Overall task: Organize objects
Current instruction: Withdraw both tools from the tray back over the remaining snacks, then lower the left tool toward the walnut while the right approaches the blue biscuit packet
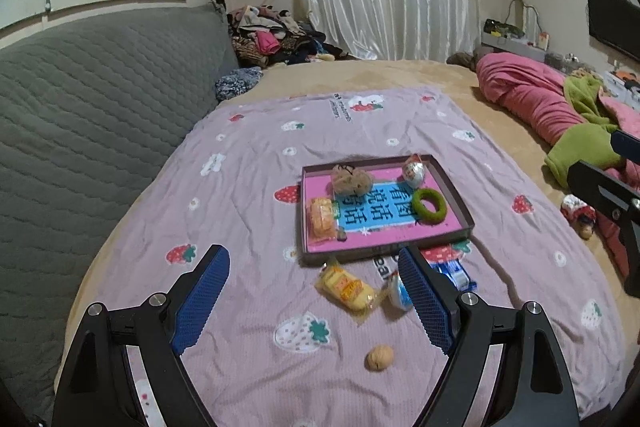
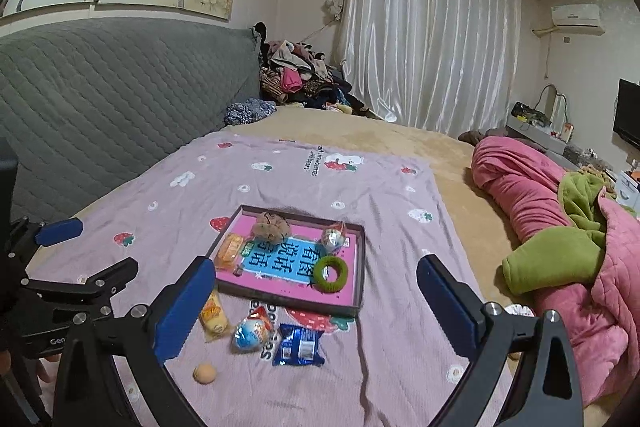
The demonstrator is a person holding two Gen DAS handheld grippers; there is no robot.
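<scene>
Walnut [image 1: 379, 357] nearest, both tongs [image 1: 314, 301] [image 2: 316, 301] released, tray's [image 1: 452, 187] long axis crosswise

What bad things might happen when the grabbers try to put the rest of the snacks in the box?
1. The walnut is round and lies on a soft, wrinkled blanket; it might roll away when nudged.
2. The yellow snack packet and the egg-shaped toy lie close together, so the open left gripper might bump one while taking the other.
3. The shallow box already holds four things, including a green ring; dropping more in might knock something over its low rim.
</scene>
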